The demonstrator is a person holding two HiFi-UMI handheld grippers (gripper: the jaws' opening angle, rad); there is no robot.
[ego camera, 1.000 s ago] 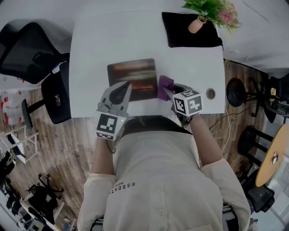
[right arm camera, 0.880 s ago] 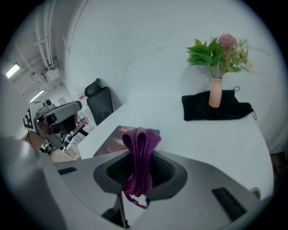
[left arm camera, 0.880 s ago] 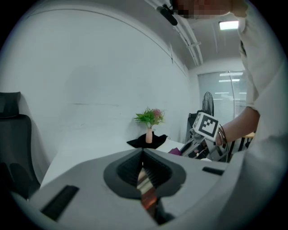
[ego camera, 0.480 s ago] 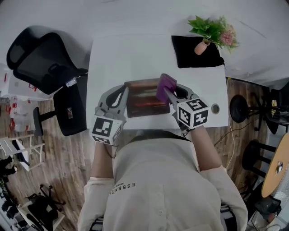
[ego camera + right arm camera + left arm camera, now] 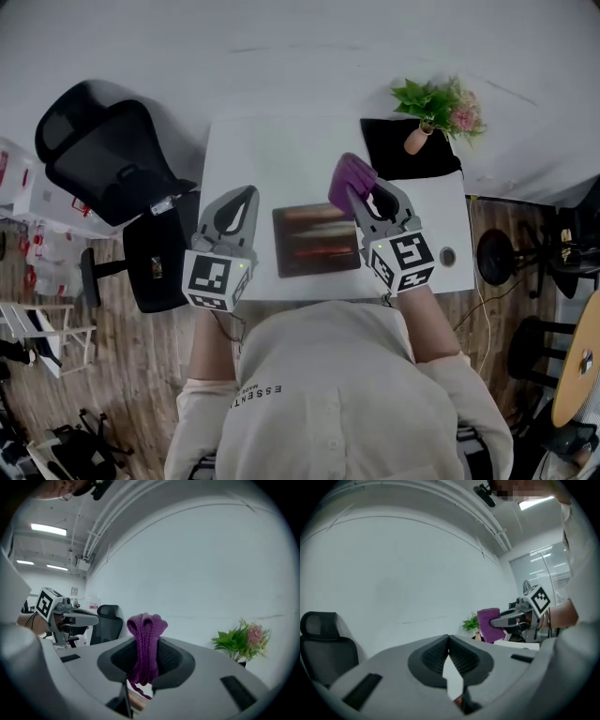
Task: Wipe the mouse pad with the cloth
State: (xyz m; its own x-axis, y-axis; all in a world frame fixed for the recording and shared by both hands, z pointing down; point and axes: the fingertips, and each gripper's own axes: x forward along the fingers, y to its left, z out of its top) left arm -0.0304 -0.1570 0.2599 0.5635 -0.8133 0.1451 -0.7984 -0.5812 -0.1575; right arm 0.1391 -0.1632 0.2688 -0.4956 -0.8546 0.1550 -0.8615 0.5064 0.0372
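The dark mouse pad (image 5: 316, 240) with reddish streaks lies flat on the white table (image 5: 272, 150), near its front edge. My right gripper (image 5: 358, 190) is shut on a folded purple cloth (image 5: 350, 175), held up in the air over the pad's far right corner. In the right gripper view the cloth (image 5: 145, 644) hangs pinched between the jaws. My left gripper (image 5: 245, 194) hovers left of the pad, its jaws closed together with nothing in them. The left gripper view looks at the wall, with the cloth (image 5: 489, 624) to the right.
A black mat (image 5: 398, 155) with a small potted plant (image 5: 433, 108) occupies the table's far right corner. A round cable grommet (image 5: 447, 255) sits near the right edge. A black office chair (image 5: 98, 155) stands left of the table.
Both grippers have risen from the table. The cloth has moved from the pad's right edge up past its far right corner. The left gripper has drawn away from the pad's left side.
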